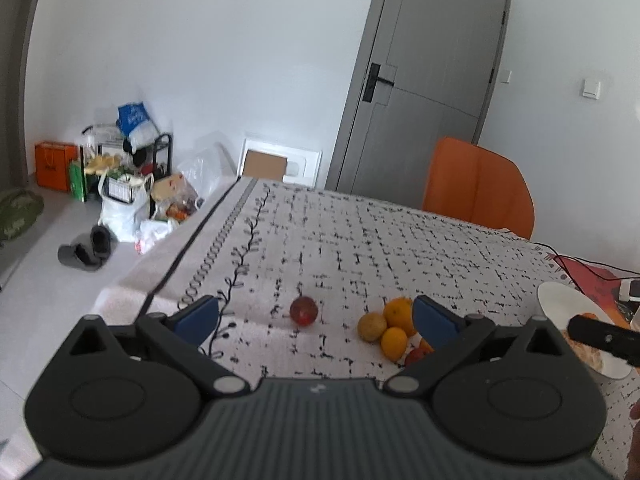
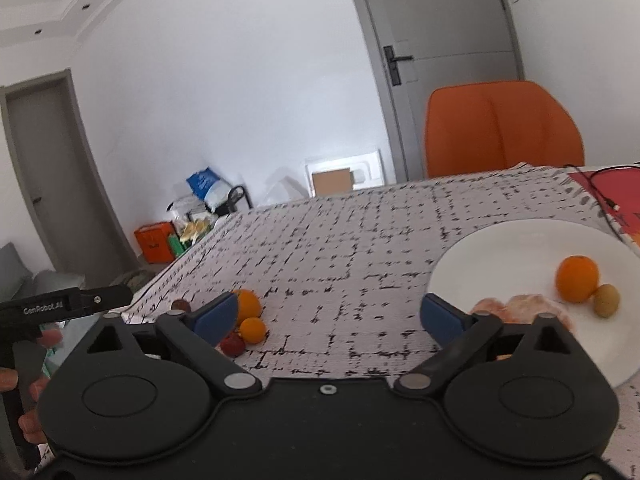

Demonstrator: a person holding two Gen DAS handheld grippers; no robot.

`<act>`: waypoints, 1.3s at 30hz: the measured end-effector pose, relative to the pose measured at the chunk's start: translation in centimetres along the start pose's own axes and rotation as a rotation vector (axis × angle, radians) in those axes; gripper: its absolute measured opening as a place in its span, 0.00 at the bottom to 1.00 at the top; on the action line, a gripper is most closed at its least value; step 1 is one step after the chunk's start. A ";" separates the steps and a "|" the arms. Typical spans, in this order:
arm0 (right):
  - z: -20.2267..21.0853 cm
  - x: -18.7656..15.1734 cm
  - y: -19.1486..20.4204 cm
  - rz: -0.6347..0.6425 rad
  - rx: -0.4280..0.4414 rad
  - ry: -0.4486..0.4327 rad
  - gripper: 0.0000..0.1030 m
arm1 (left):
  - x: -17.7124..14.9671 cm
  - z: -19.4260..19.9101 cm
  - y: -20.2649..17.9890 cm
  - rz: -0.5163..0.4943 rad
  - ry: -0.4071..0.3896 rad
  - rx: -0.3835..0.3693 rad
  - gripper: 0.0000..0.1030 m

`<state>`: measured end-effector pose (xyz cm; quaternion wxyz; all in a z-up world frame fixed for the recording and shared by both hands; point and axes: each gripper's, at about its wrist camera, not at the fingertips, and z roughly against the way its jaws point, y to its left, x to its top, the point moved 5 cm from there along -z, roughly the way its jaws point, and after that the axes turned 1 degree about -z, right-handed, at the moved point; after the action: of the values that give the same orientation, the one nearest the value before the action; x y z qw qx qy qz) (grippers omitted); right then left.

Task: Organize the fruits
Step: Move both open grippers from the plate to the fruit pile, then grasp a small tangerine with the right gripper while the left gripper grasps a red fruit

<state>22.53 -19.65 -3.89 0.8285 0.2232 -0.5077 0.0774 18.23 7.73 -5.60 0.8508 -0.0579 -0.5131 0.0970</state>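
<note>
Both grippers spread and empty over the tabletop, loose fruit waiting to go on the plate.

Left gripper (image 1: 316, 316) hovers with its blue fingers (image 1: 198, 318) spread wide and nothing between them, and the right gripper (image 2: 326, 314) likewise holds nothing, fingers apart over bare patterned cloth. On the tabletop (image 1: 400, 232) the white plate (image 2: 500, 248) already carries an orange (image 2: 577, 279), a small brownish fruit (image 2: 606, 300) touching it, and some pale peeled pieces. Well apart from the plate lies a huddle of oranges (image 1: 396, 326) with a small red fruit, and a lone red fruit (image 1: 304, 311) beside them. For a clean pick I would take the lone red fruit first, straddling it evenly and closing gently so it cannot roll; the clustered ones risk nudging each other.
</note>
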 end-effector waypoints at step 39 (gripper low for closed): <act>-10.3 -1.9 4.7 0.026 0.160 0.240 0.20 | -2.3 -3.3 0.4 0.020 0.069 -0.050 0.61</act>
<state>28.26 -10.67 -8.12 0.8617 0.2710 -0.4002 0.1546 20.05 7.66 -9.16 0.8654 -0.0873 -0.4850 0.0905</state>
